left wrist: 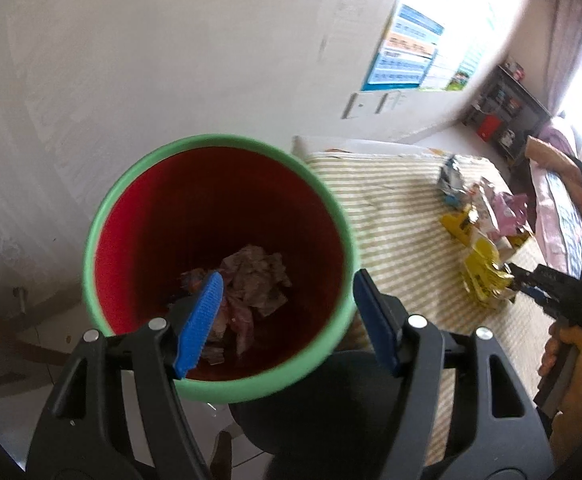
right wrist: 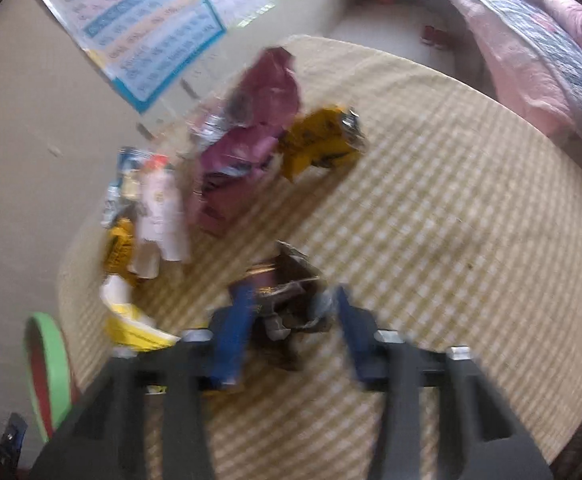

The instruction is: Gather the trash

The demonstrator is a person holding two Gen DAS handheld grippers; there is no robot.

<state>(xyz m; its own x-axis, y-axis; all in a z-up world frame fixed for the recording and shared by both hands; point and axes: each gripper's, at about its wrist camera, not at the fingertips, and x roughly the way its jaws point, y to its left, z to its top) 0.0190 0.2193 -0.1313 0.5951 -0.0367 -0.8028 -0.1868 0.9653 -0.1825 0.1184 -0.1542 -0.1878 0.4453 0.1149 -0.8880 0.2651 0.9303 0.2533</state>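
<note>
Beside table [left wrist: 391,208], bin [left wrist: 219,264] stands upright, mouth up.

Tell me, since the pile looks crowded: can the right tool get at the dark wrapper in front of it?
Probably yes. The dark wrapper lies apart from the pile, already between the right tool's fingers, with bare tablecloth around it. The blur hides whether the pads touch it.

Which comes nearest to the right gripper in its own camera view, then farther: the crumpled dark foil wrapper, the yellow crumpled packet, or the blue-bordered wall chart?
1. Crumpled dark foil wrapper: between the right gripper fingers, on the checked cloth.
2. Yellow crumpled packet: farther up the table, just right of centre.
3. Blue-bordered wall chart: on the wall, upper left, beyond the table.
</note>
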